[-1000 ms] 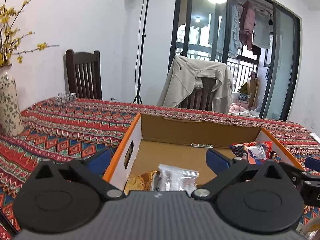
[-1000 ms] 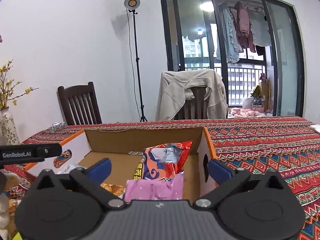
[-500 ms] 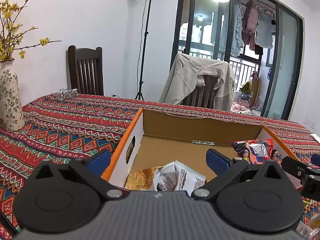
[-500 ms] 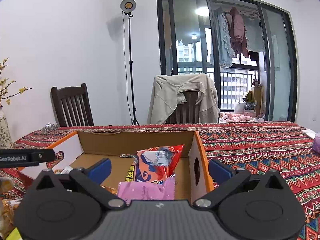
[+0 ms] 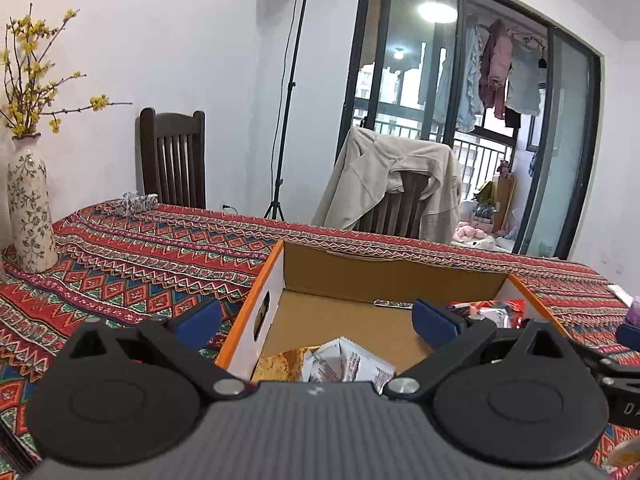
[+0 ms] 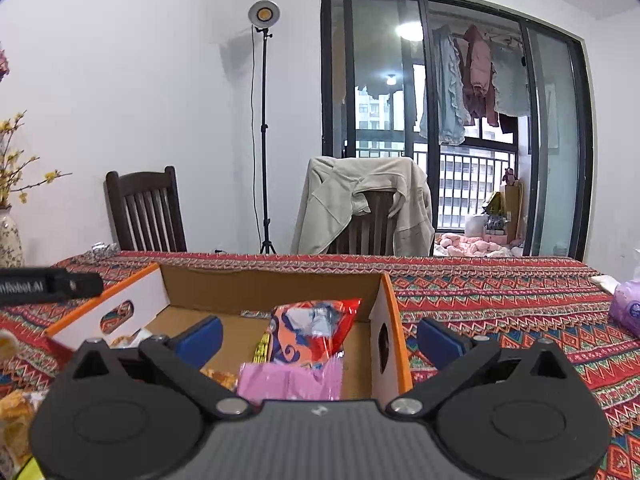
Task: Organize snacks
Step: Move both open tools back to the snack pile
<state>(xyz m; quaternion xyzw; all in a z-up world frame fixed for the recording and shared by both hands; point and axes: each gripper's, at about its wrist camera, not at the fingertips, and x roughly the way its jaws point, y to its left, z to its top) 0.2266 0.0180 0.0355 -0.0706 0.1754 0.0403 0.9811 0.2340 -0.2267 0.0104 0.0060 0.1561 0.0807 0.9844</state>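
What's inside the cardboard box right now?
In the box: a red snack bag, a pink packet, a white wrapper and a golden one. The grippers hide its near part.

We see only the top of a pink packet (image 6: 290, 380) in the cardboard box (image 6: 384, 320), its print unreadable, a gold packet (image 5: 282, 366) beside it half hidden, a purple pack (image 6: 628, 308) right of the box cut off.

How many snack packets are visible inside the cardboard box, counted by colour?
Red packet: 1
Pink packet: 1
White packet: 1
Golden packet: 1
Total: 4 visible in the box; others may be hidden.
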